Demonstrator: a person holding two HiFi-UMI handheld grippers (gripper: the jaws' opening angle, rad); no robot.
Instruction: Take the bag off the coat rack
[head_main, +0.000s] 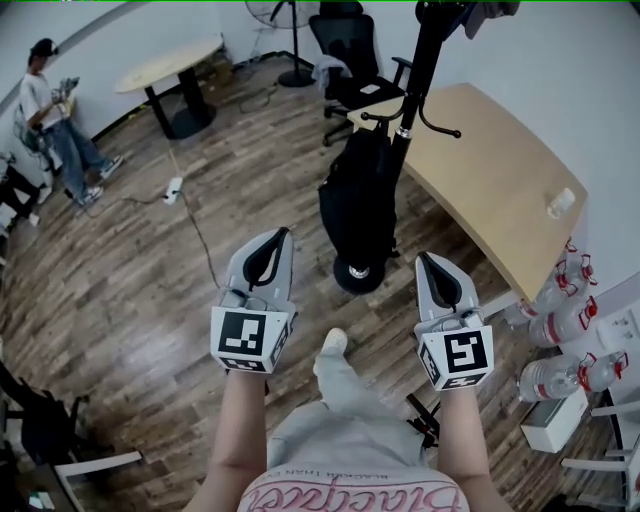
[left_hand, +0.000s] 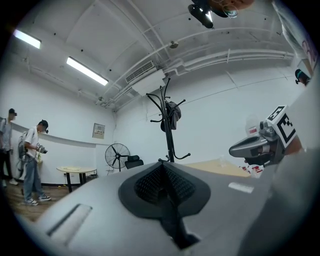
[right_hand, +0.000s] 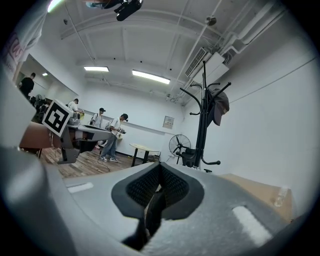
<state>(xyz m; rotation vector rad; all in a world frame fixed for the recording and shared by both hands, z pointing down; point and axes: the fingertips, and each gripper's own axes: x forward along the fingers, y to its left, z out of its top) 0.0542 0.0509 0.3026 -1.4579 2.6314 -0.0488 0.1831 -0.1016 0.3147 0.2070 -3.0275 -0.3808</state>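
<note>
A black bag (head_main: 357, 200) hangs from a low hook of the black coat rack (head_main: 412, 85), reaching down to the rack's round base (head_main: 358, 272). My left gripper (head_main: 281, 233) is shut and empty, a short way left of the bag's lower end. To the right of the base, my right gripper (head_main: 422, 258) is also shut and empty. In the left gripper view the rack (left_hand: 169, 132) stands ahead, past the closed left gripper (left_hand: 161, 167). A grey item (left_hand: 173, 114) hangs near its top. The right gripper view shows the rack (right_hand: 201, 131) beyond the closed right gripper (right_hand: 160, 167). The gripper bodies hide the bag there.
A wooden desk (head_main: 500, 170) stands right of the rack, with an office chair (head_main: 350, 60) and a fan (head_main: 290, 20) behind. A round table (head_main: 170, 65) and a person (head_main: 50, 120) are far left. A power strip (head_main: 173, 188) with its cable lies on the floor. Water bottles (head_main: 560, 330) sit at right.
</note>
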